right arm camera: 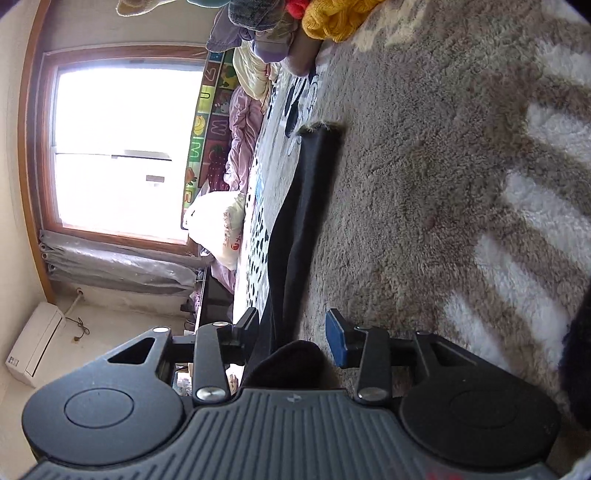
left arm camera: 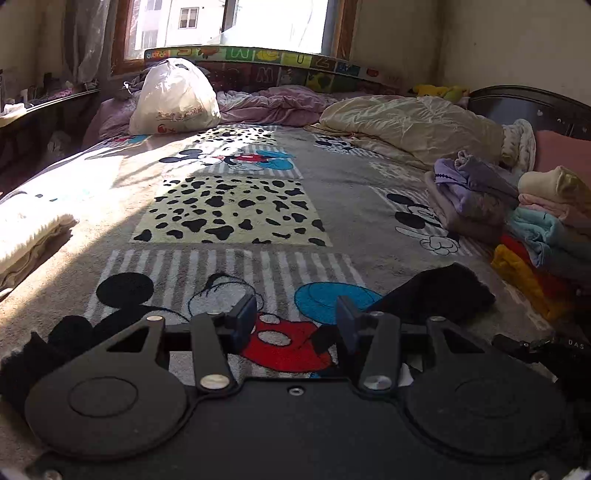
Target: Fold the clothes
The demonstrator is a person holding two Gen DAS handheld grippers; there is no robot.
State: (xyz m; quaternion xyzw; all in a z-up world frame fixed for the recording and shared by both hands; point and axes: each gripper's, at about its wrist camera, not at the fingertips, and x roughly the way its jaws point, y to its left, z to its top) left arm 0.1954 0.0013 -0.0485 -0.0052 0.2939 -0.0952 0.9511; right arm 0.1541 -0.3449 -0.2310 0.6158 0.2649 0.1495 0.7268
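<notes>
A black fleecy garment (left arm camera: pixel 439 291) lies on the Mickey Mouse blanket (left arm camera: pixel 229 206); one dark end shows right of my left gripper and another dark piece (left arm camera: pixel 33 358) at its left. My left gripper (left arm camera: pixel 295 321) is open and empty, low over the blanket. In the right wrist view, rolled on its side, the black garment (right arm camera: pixel 306 206) runs as a long strip along the blanket (right arm camera: pixel 443 184). My right gripper (right arm camera: pixel 291 332) is open, with the strip's near end lying between its jaws.
A pile of folded and loose clothes (left arm camera: pixel 543 229) sits at the right, with a yellow knit (right arm camera: pixel 336 18) nearest. A folded white item (left arm camera: pixel 29 232) lies at left. A white plastic bag (left arm camera: pixel 173 99), quilts (left arm camera: pixel 410 122) and a window (right arm camera: pixel 118 147) are at the far end.
</notes>
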